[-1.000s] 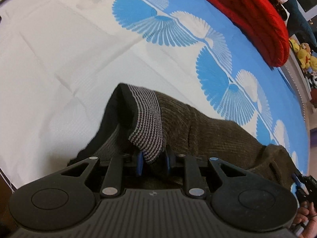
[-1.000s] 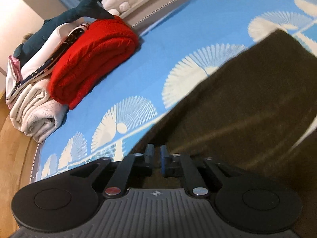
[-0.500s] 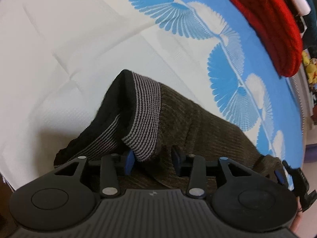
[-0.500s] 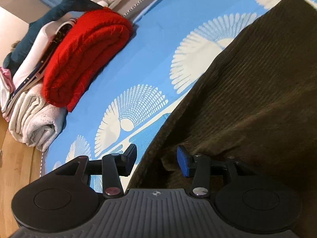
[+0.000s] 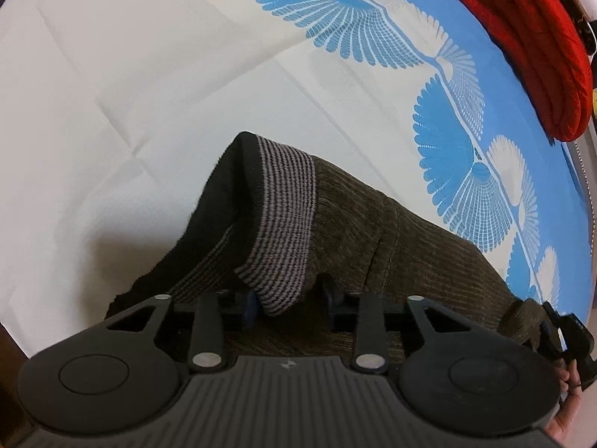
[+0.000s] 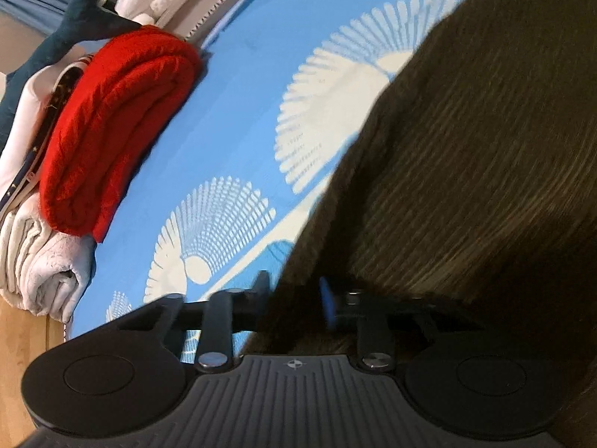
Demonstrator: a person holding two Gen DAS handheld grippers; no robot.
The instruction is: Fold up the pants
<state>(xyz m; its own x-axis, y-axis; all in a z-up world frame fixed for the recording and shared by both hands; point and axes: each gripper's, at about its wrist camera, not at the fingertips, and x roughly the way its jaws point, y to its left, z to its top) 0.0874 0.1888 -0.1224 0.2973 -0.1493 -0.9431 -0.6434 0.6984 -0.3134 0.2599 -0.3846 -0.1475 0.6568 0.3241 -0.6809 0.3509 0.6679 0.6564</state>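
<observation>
1 pants (image 5: 391, 231); 2 grippers, L (image 5: 289, 300) & R (image 6: 294, 291), jaws just closing, each nipping its cloth; 1 red sweater (image 6: 112, 130) far.

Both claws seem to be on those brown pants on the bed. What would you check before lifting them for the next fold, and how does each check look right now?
1. Left gripper has cloth: ok. The striped waistband of the pants sits between its fingers, which have just been closing.
2. Right gripper has cloth: ok. The pants' edge lies between its fingers, also just closing.
3. Grip firm enough to lift: cannot tell; the right view is blurred.
4. Both layers caught: cannot tell.
5. Room on the bedspread: ok. The white part ahead is bare.
6. Red blanket out of the way: ok. It lies apart from the pants.
</observation>
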